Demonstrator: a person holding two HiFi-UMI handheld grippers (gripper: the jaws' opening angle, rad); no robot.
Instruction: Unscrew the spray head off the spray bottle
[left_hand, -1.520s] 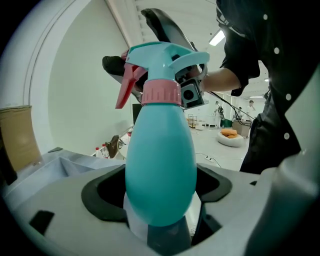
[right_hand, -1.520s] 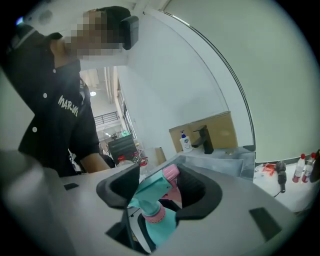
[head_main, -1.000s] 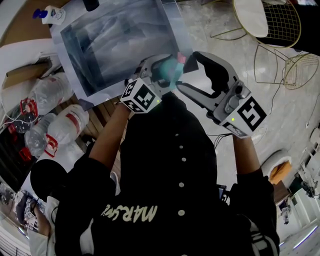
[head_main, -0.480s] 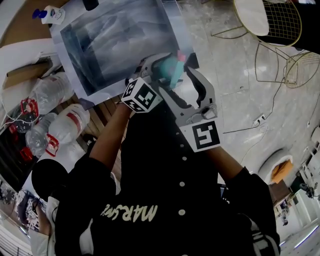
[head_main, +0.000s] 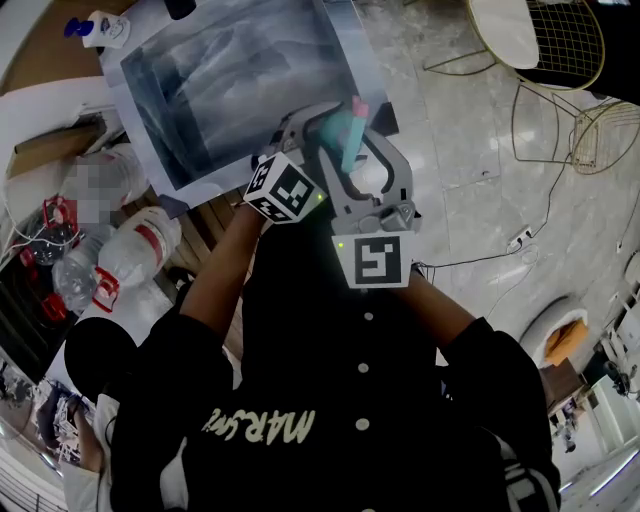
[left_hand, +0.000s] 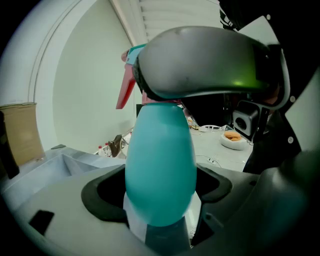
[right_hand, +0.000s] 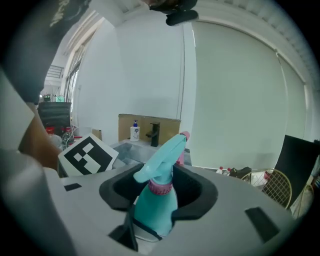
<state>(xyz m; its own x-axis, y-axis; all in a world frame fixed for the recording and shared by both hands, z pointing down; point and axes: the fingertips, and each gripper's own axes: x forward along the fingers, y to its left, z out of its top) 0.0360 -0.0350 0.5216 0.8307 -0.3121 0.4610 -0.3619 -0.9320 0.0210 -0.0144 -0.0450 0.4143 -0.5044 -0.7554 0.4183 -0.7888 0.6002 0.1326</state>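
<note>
The spray bottle (head_main: 338, 135) stands upright at the grey sink's (head_main: 230, 80) right edge, nozzle pointing away from the person. The left gripper (left_hand: 160, 210) clamps its body. The right gripper's (right_hand: 157, 200) jaws, just closing, clasp its neck. Marble floor (head_main: 480, 150) lies right of the sink.

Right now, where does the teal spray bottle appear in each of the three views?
Head view: spray bottle at upper centre, small.
Left gripper view: spray bottle fills the centre, upright.
Right gripper view: spray bottle at lower centre.
Shared landmark: its pink trigger, visible in all three.
</note>
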